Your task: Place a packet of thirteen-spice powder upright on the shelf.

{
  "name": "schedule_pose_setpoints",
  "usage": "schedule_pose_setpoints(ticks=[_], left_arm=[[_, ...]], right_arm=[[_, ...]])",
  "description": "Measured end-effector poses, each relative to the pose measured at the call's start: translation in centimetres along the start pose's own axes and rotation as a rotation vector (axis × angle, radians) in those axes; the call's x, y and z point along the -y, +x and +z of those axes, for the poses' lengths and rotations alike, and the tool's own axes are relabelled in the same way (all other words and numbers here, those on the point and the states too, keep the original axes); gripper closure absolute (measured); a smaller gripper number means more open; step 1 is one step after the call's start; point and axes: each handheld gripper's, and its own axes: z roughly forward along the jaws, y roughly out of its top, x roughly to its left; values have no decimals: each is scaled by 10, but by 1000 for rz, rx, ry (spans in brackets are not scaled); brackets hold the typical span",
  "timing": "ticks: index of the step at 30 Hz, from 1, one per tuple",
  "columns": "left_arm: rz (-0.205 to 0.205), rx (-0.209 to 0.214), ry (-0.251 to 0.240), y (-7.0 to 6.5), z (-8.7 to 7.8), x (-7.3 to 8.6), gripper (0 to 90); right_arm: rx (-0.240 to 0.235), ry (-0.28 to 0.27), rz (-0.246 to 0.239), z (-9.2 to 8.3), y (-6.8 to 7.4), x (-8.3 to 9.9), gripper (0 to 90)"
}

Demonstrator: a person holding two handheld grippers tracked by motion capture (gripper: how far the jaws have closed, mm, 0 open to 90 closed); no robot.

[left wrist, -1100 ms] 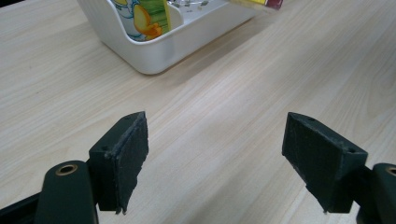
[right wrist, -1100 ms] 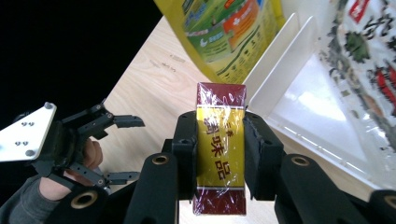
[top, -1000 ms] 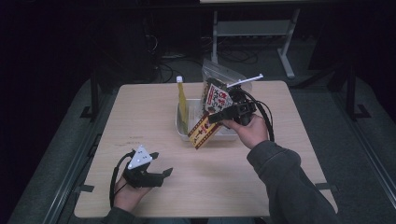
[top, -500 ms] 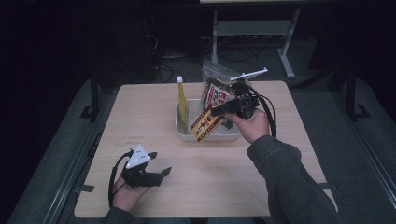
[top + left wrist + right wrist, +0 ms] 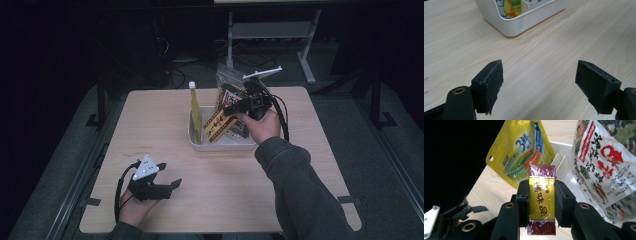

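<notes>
R gripper [image 5: 239, 106] clamps a maroon-and-gold foil-wrapped box [image 5: 218, 124], tilted over the white plastic bin [image 5: 220, 145], centre of high view. L gripper [image 5: 167, 186], lower left, jaws wide apart, nothing between, above the wooden table [image 5: 150, 120].

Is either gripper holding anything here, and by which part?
The right gripper clamps the gold-and-maroon box across its two long sides, around mid-length. The left gripper is open and holds nothing.

The left gripper [image 5: 170, 186] rests low at the near left of the desk [image 5: 150, 125] in the person's left hand [image 5: 131, 210], jaws spread wide with nothing between, while the right gripper [image 5: 231, 107], raised on an outstretched sleeved forearm, points left, jaws clamped.
</notes>
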Motion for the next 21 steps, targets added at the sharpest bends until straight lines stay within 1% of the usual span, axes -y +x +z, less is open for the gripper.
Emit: schedule_pose_setpoints(ticks=[2,11,15,21], left_arm=[[-1,-3,-1,0,0,0,217],[-16,-9,-7,4,-2,2,217],[-20,-5,-2,5,-2,3,217],[-25,-7,-6,6,-3,3,217]], right_arm=[[17,0,0,3,1,-2,683],[42,-21,21,13,4,-12,683],[52,-36,43,18,3,-14,682],[89,-51,71,29,3,-18,682]])
